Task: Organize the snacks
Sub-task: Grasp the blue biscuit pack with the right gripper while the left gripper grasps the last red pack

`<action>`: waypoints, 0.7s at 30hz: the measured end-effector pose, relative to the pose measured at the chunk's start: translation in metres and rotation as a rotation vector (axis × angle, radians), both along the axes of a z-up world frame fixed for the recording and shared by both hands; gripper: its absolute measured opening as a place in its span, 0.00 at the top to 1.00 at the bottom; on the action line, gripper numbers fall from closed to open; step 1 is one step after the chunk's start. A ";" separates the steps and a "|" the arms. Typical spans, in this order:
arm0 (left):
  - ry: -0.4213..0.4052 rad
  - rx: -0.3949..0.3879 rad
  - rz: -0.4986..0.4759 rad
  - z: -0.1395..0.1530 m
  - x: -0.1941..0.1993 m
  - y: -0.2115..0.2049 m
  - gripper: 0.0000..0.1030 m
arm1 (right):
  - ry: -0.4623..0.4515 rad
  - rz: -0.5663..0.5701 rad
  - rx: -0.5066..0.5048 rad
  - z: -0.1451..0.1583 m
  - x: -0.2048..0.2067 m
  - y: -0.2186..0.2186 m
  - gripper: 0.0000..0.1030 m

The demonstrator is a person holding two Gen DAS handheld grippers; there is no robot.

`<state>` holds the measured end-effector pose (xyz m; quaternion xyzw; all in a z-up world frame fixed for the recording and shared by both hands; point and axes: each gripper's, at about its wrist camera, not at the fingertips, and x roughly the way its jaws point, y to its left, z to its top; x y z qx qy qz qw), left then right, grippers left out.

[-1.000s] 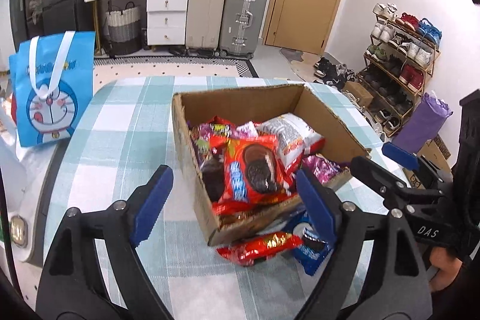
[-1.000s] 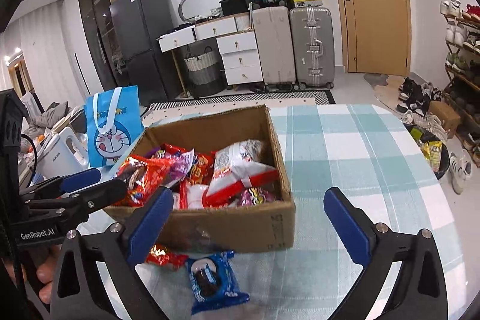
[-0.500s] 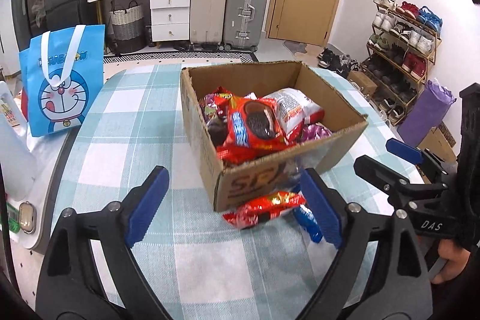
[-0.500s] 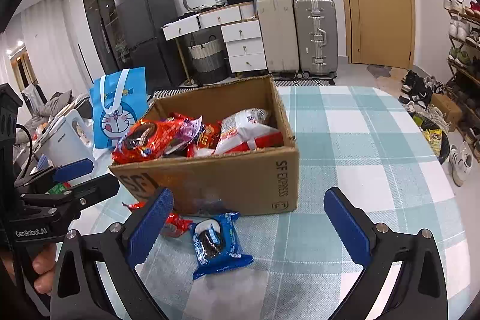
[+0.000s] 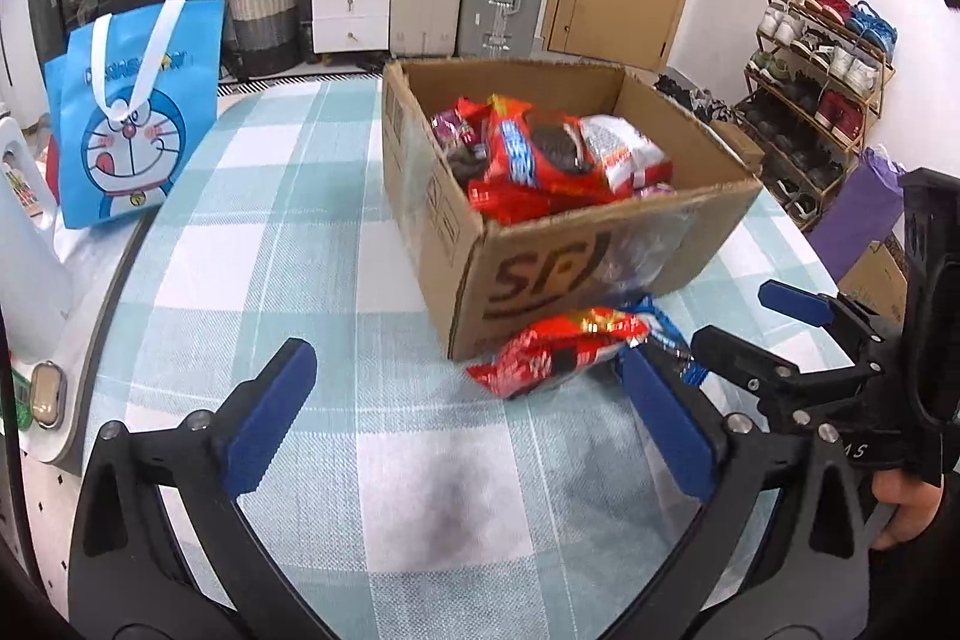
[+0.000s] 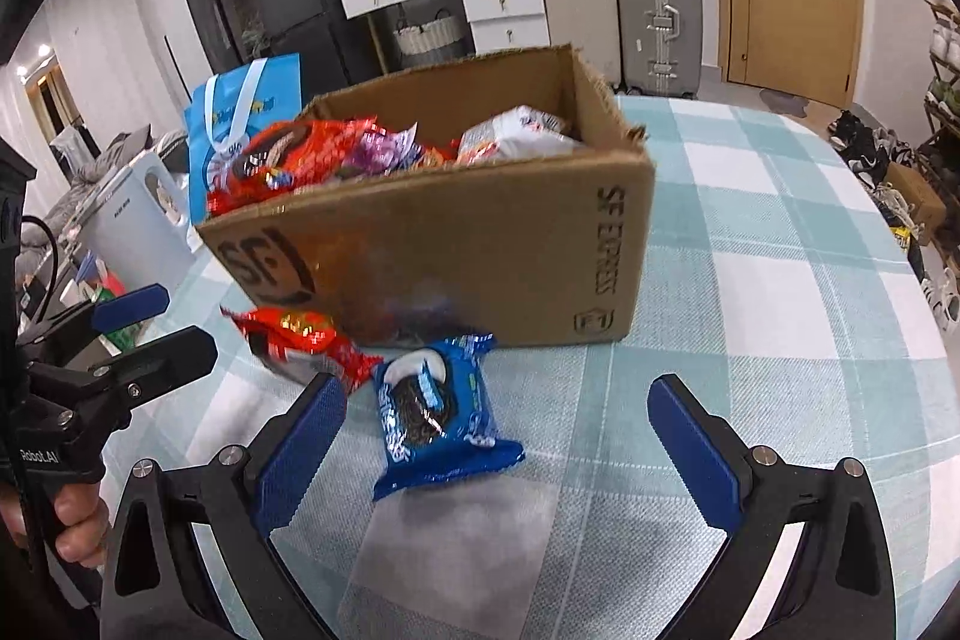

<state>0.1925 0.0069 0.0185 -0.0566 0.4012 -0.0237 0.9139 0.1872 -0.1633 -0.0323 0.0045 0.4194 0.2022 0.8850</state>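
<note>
Matt corrugated cardboard box (image 6: 480, 244); glossy plastic snack packets (image 6: 435, 418); woven cloth tablecloth (image 5: 288, 244).

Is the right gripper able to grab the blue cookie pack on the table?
Probably yes: the right gripper is open, the blue cookie pack lies flat just ahead between its fingers, with nothing over it.

Teal-and-white checked tablecloth (image 6: 750, 244), brown box (image 6: 480, 250), red packet (image 6: 300, 334), blue packet (image 6: 438, 412).

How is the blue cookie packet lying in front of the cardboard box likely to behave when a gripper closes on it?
The blue cookie packet looks like glossy, crinkled film, so it may slip or crumple between the pads. It lies flat on the tablecloth, so it is unlikely to roll. The cookies pictured on it suggest brittle contents; a hard squeeze could crack them.
</note>
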 end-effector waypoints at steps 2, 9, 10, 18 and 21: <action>0.010 -0.001 -0.008 -0.005 0.000 -0.001 0.01 | 0.017 0.012 -0.011 -0.005 0.000 0.003 0.01; 0.021 -0.001 -0.029 -0.019 0.001 -0.004 0.01 | 0.043 0.049 -0.063 -0.019 0.001 0.019 0.02; 0.023 -0.003 -0.032 -0.021 0.002 -0.004 0.01 | 0.043 0.054 -0.071 -0.020 0.001 0.022 0.04; 0.041 0.013 -0.046 -0.031 0.007 -0.013 0.01 | 0.031 0.107 -0.132 -0.031 0.003 0.040 0.46; 0.049 0.021 -0.049 -0.036 0.010 -0.015 0.01 | 0.001 0.108 -0.126 -0.030 -0.001 0.037 0.49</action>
